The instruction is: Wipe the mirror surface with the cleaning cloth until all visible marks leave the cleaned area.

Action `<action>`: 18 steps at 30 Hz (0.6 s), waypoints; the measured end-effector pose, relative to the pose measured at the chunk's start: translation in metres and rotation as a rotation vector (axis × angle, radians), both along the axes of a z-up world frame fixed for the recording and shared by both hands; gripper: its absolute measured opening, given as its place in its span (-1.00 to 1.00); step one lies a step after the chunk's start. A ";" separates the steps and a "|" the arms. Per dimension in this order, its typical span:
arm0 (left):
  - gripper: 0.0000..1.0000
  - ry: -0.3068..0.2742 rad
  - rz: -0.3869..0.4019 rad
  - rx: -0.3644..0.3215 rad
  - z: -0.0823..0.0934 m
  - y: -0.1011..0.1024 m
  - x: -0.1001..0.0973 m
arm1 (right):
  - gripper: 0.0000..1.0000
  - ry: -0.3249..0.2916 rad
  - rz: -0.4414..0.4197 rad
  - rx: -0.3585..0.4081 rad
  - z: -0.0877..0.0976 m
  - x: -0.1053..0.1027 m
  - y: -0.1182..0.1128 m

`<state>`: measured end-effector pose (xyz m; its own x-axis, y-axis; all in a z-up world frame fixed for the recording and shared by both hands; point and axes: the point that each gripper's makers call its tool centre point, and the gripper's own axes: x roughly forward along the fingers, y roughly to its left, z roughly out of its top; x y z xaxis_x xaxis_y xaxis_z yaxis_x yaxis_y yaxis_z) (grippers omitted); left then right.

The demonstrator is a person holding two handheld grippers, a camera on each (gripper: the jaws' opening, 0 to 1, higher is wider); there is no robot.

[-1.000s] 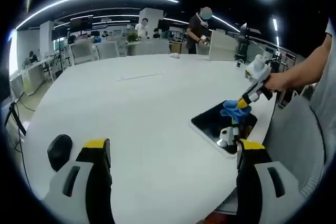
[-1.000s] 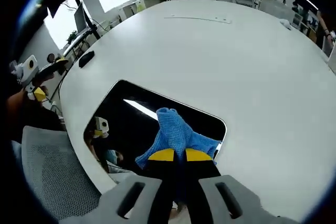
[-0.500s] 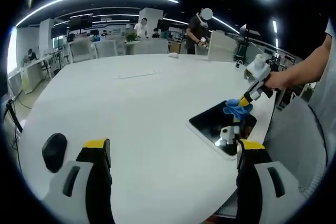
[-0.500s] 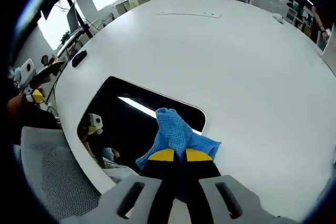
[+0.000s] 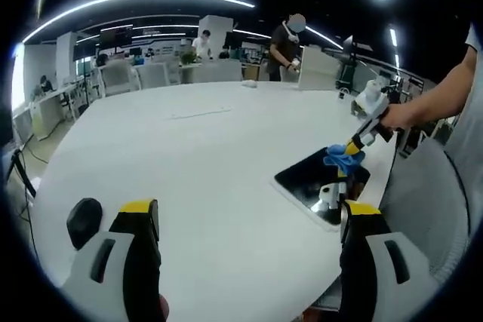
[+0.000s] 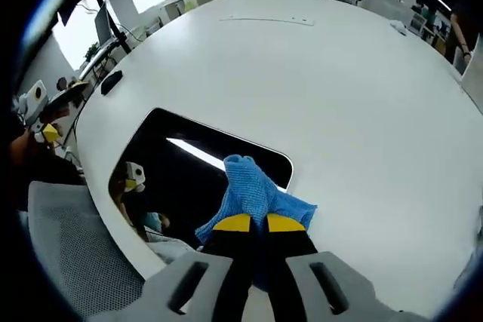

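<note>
White round table (image 6: 362, 96) carries the mirror (image 6: 189, 179) at its near edge, where the right gripper (image 6: 251, 224), jaws pinched on the blue cleaning cloth (image 6: 253, 194), is mid-wipe at the mirror's corner and should next sweep across its unwiped dark glass, while the left gripper (image 5: 245, 220) hangs spread, holding nothing.

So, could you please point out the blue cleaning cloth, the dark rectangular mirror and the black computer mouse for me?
Blue cleaning cloth (image 6: 253, 195), right gripper view, on its bunched middle.
Dark rectangular mirror (image 6: 181, 175), right gripper view, on its bare glass.
Black computer mouse (image 5: 84, 220), left gripper view, on its rounded back.
</note>
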<state>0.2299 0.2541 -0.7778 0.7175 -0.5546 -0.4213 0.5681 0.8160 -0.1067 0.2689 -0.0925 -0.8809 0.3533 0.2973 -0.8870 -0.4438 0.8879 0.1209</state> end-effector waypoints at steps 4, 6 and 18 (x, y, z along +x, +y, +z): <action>0.98 0.010 0.021 0.008 -0.007 0.006 -0.001 | -1.00 -0.004 -0.004 -0.010 0.000 -0.004 -0.004; 0.98 0.009 0.027 0.002 -0.006 0.005 -0.002 | -1.00 -0.006 -0.011 -0.009 0.000 -0.006 -0.006; 0.98 -0.006 0.004 -0.005 0.000 -0.006 -0.002 | -1.00 -0.064 -0.001 -0.032 0.001 -0.006 -0.004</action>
